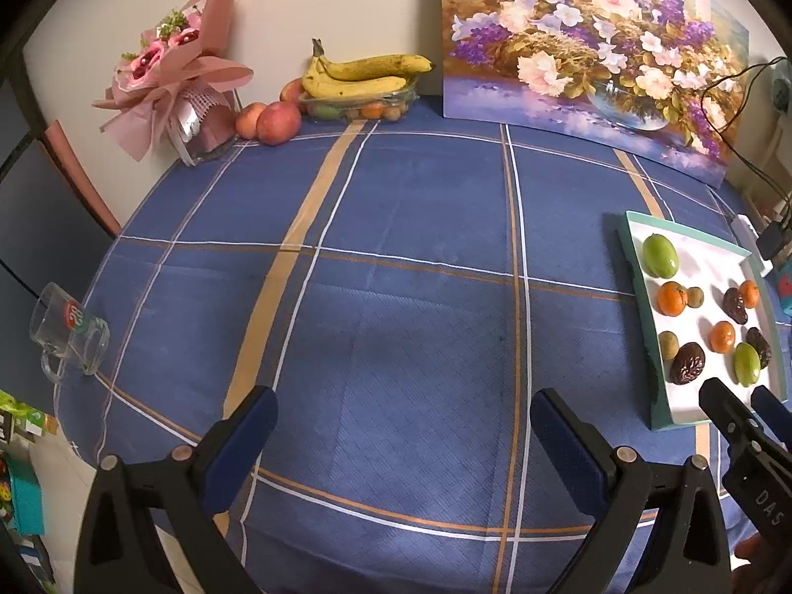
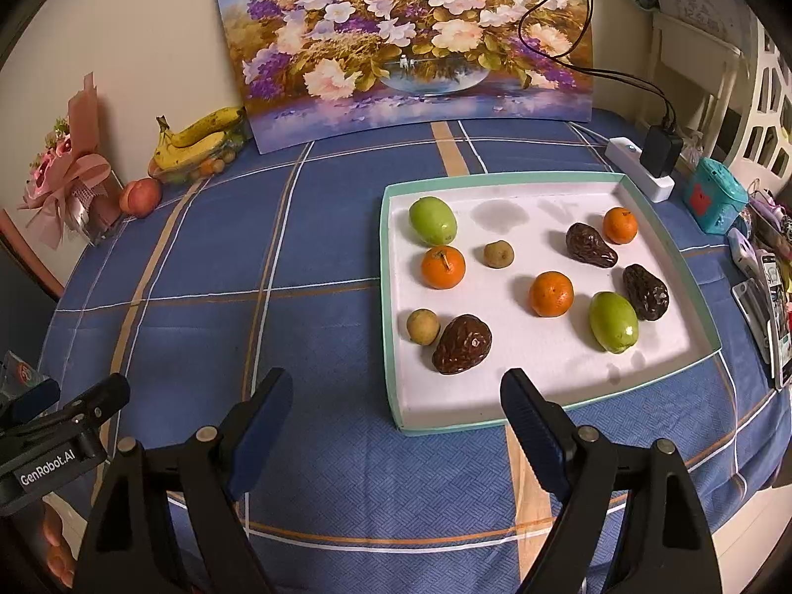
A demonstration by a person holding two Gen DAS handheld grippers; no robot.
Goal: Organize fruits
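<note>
A shallow white tray with a teal rim point(image 2: 500, 179) lies on the blue checked tablecloth; it also shows at the right of the left wrist view point(image 1: 638, 292). In it lie two green fruits point(image 2: 432, 221) point(image 2: 613, 321), three oranges point(image 2: 443, 267) point(image 2: 551, 294) point(image 2: 619, 225), three dark wrinkled dates point(image 2: 462, 344) point(image 2: 589, 245) point(image 2: 645, 292) and two small tan fruits point(image 2: 423, 326) point(image 2: 498, 253). My right gripper point(image 2: 396, 396) is open and empty at the tray's near edge. My left gripper point(image 1: 403, 418) is open and empty over bare cloth, left of the tray.
At the back stand a container of small fruit topped with bananas point(image 1: 361, 76), apples point(image 1: 278, 123), a pink bouquet point(image 1: 171, 69) and a flower painting point(image 1: 594, 49). A glass mug point(image 1: 69, 334) sits at the left table edge. A power strip with charger point(image 2: 643, 163) and clutter lie right.
</note>
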